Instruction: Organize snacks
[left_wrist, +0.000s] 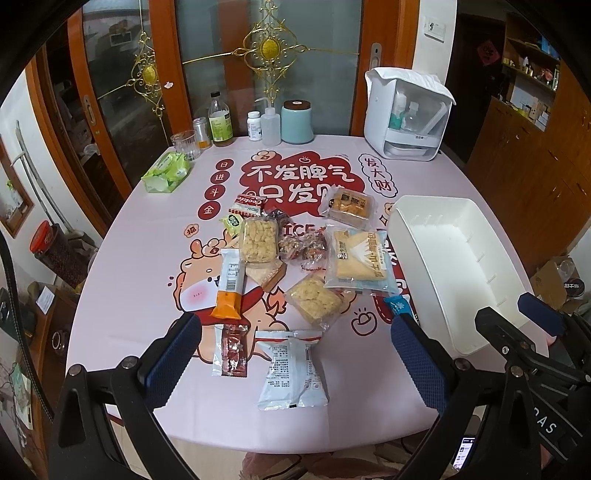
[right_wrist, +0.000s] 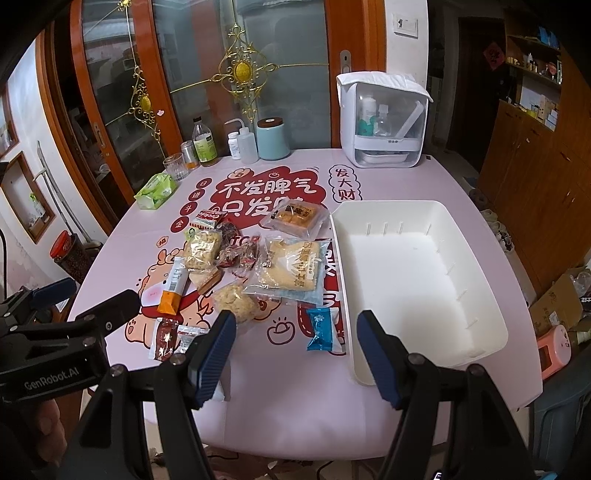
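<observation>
Several wrapped snacks lie in a loose pile on the pink tablecloth (left_wrist: 147, 266): a white packet (left_wrist: 293, 369), a dark red sachet (left_wrist: 232, 350), an orange-ended bar (left_wrist: 229, 286), rice-cracker packs (left_wrist: 258, 240), a large bread pack (left_wrist: 356, 262) and a blue packet (right_wrist: 323, 330). An empty white bin (left_wrist: 454, 266) stands to the right, also in the right wrist view (right_wrist: 417, 269). My left gripper (left_wrist: 295, 354) is open above the white packet. My right gripper (right_wrist: 297, 354) is open and empty, over the table's front edge beside the bin.
Along the far edge stand a glass (left_wrist: 185, 144), bottles (left_wrist: 220, 122), a teal canister (left_wrist: 297, 122), a white appliance (left_wrist: 406, 114) and a green tissue pack (left_wrist: 168, 171). Glass doors stand behind the table. Boxes lie on the floor at the right (right_wrist: 554, 310).
</observation>
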